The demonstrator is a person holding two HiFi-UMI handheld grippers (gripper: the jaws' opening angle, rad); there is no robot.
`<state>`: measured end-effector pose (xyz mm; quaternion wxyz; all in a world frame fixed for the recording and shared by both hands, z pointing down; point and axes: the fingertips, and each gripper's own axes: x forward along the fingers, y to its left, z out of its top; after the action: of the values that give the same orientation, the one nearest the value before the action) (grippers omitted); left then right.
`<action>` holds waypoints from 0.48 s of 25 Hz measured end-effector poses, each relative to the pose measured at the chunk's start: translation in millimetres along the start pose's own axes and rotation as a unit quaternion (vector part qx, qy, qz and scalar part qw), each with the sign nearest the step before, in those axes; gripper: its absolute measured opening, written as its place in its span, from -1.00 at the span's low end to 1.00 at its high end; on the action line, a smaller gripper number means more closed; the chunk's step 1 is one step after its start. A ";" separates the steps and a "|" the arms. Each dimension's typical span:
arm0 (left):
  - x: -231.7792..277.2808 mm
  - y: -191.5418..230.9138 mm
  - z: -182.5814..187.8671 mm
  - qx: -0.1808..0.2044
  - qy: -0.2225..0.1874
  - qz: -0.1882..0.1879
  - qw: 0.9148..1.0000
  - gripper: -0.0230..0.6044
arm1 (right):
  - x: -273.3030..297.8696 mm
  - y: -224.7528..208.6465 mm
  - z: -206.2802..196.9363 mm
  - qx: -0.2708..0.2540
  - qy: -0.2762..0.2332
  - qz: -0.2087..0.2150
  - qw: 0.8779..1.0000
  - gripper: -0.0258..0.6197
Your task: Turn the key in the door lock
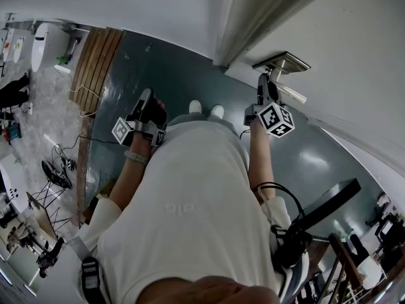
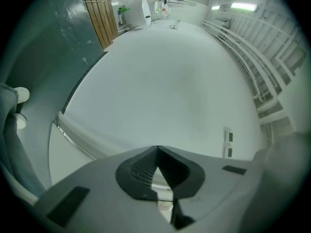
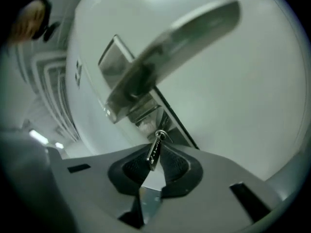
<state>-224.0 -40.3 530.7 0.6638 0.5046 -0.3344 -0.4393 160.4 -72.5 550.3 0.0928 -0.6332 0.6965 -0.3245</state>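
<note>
The right gripper (image 3: pixel 155 160) has its jaws pinching the key (image 3: pixel 154 148), which appears seated in the lock at 6 o'clock from the base of the door handle (image 3: pixel 180 47) in the right gripper view. Only the key's outer end sits at the jaw tips, so a twist may let it slip between the pads. Pulling off-axis could bend it or drag it out of the door (image 3: pixel 252 110). The left gripper (image 2: pixel 158 154), jaws pressed together and empty, hangs well apart at 9 o'clock and braces nothing.
</note>
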 end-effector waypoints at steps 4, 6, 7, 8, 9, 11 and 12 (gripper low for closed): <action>1.1 0.4 -0.1 -0.001 0.001 0.000 1.000 -0.90 | -0.1 0.1 0.6 0.219 -0.016 0.068 0.973 -0.79; 0.2 1.0 0.2 -0.002 -0.001 0.001 1.000 -0.90 | -0.9 -3.7 -2.1 0.302 -0.019 0.083 0.949 -0.79; -0.3 1.5 0.4 -0.002 -0.001 0.001 1.000 -0.90 | -0.8 -5.0 -2.5 0.329 -0.022 0.092 0.940 -0.79; -0.5 1.8 0.7 -0.002 -0.002 0.001 1.000 -0.90 | -0.5 -5.9 -2.6 0.353 -0.025 0.102 0.930 -0.79; -0.6 1.9 0.9 -0.003 -0.003 0.000 1.000 -0.90 | -0.3 -6.4 -2.4 0.379 -0.030 0.114 0.918 -0.79; -1.0 1.4 1.2 -0.005 -0.005 0.000 1.000 -0.90 | 0.5 -7.1 -2.5 0.445 -0.043 0.147 0.882 -0.79; -1.5 1.6 1.7 -0.007 -0.006 0.000 1.000 -0.90 | 0.8 -7.6 -2.8 0.474 -0.050 0.163 0.864 -0.79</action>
<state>-225.7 -39.4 532.7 0.6648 0.4976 -0.3354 -0.4449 164.9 -72.2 557.1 0.4680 -0.4057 0.5461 -0.5641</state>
